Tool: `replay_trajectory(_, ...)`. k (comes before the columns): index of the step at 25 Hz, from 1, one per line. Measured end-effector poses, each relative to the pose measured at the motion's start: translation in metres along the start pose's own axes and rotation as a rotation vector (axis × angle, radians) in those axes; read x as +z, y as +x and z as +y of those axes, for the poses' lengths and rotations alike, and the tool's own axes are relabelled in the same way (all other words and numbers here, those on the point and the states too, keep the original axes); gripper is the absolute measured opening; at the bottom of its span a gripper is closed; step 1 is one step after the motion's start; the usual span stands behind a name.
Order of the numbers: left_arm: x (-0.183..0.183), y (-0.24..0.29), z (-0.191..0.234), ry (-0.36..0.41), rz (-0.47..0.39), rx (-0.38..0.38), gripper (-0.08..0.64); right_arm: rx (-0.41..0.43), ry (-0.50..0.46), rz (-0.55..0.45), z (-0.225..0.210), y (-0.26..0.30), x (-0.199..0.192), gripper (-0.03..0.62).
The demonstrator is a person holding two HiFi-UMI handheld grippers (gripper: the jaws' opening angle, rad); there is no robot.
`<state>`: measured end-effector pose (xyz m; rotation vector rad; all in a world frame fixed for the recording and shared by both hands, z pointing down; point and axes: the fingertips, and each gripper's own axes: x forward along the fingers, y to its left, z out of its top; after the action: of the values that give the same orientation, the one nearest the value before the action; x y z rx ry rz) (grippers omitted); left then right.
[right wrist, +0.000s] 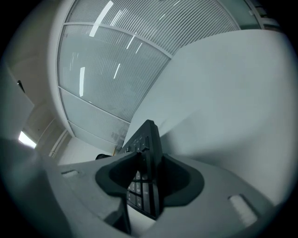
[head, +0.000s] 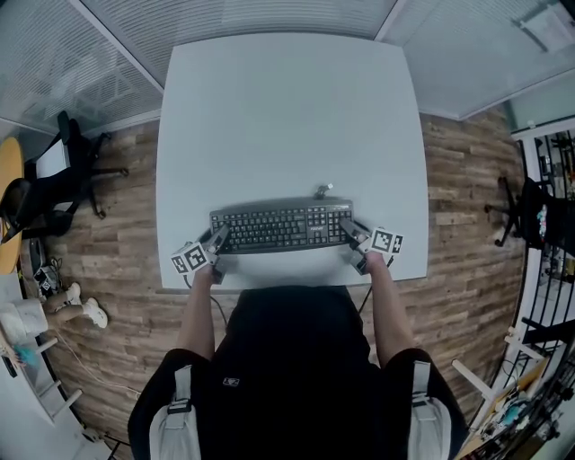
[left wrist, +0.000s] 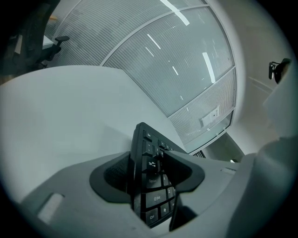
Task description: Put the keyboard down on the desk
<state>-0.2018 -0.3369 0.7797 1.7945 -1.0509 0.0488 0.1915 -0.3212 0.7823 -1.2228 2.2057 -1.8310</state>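
Note:
A black keyboard lies flat on the white desk, close to its near edge. My left gripper is at the keyboard's left end and my right gripper at its right end. In the left gripper view the keyboard's end sits between the jaws of the left gripper, which stand open with a little slack around it. The right gripper view shows the same: the keyboard's other end is between the open jaws of the right gripper. Neither pair of pads visibly presses on it.
A small cable end pokes out behind the keyboard. A black office chair stands on the wooden floor to the left and another chair to the right. Glass partitions run behind the desk. The person's body is against the near edge.

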Motion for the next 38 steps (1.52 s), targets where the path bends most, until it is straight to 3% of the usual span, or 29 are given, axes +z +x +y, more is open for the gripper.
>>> replay_trajectory(19,-0.004,0.009,0.010,0.143,0.055,0.114,0.225,-0.184,-0.164,0.023,-0.024,0.000,-0.009,0.179)
replay_trajectory(24,-0.007,0.011,0.005,0.226,0.080,0.161,0.233,-0.270,-0.277,0.050,-0.029,-0.003,-0.008,0.186)
replay_trajectory(30,-0.006,0.012,0.008,0.310,0.101,0.211,0.239,-0.305,-0.307,0.047,-0.033,-0.004,-0.008,0.186)
replay_trajectory(35,-0.003,0.013,0.005,0.486,0.112,0.295,0.247,-0.329,-0.348,0.037,-0.026,-0.004,-0.007,0.187)
replay_trajectory(38,-0.003,0.014,0.004,0.512,0.103,0.305,0.247,-0.352,-0.395,0.028,-0.028,-0.005,-0.007,0.193)
